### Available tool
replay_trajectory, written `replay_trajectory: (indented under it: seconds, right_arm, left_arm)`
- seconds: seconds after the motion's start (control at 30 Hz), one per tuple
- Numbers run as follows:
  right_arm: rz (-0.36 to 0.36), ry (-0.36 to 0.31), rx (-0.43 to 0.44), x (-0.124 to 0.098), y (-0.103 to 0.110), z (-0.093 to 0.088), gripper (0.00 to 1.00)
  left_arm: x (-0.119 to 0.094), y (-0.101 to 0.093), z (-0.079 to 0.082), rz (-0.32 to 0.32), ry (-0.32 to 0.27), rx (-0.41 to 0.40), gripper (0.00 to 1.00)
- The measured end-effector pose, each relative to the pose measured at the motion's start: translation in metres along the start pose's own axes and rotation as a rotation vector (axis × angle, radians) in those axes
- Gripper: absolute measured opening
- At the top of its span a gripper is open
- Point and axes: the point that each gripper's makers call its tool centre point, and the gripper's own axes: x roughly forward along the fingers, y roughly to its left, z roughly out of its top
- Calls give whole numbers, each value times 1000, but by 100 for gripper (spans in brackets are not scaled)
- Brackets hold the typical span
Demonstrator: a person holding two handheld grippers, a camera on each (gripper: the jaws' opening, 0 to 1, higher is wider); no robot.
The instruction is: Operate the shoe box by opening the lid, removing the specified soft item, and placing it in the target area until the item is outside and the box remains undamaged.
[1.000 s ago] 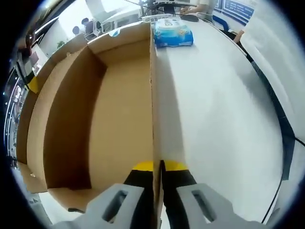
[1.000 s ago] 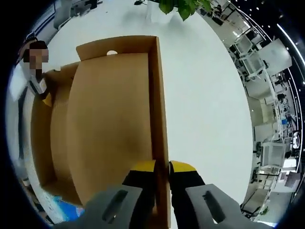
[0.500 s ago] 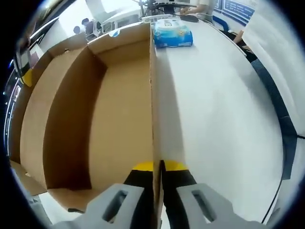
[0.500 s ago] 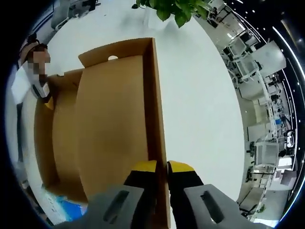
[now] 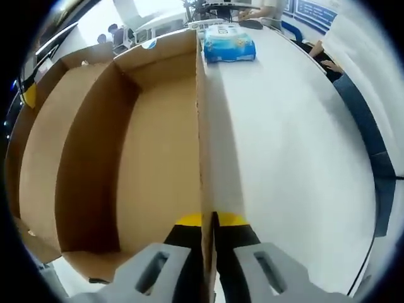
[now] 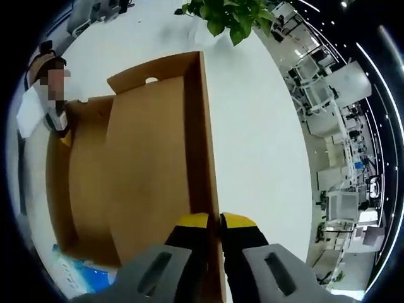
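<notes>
Left gripper (image 5: pixel 208 222) clamped on box (image 5: pixel 95 158) wall edge | right gripper (image 6: pixel 213 222) clamped on opposite wall | soft pack (image 5: pixel 228 47) lies on table (image 5: pixel 297 158), straight ahead of left gripper beyond box's far end, long axis crosswise; left nearer

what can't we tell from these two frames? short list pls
- Print on the blue pack: too small and far in the left gripper view.
- Blue item under the cardboard box, right gripper view: cut off by the box and the picture edge, identity unclear.
- Box wall where the left hand-held gripper clamps it: hidden behind the pads.
- Same at the right hand-held gripper.
</notes>
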Motion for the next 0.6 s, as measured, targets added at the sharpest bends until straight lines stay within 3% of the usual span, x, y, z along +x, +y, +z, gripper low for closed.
replay_trajectory:
  seconds: [0.6]
  right_arm:
    - [-78, -41, -13, -28, 7, 4, 3]
  left_arm:
    - [0, 0, 1, -1, 1, 3, 1]
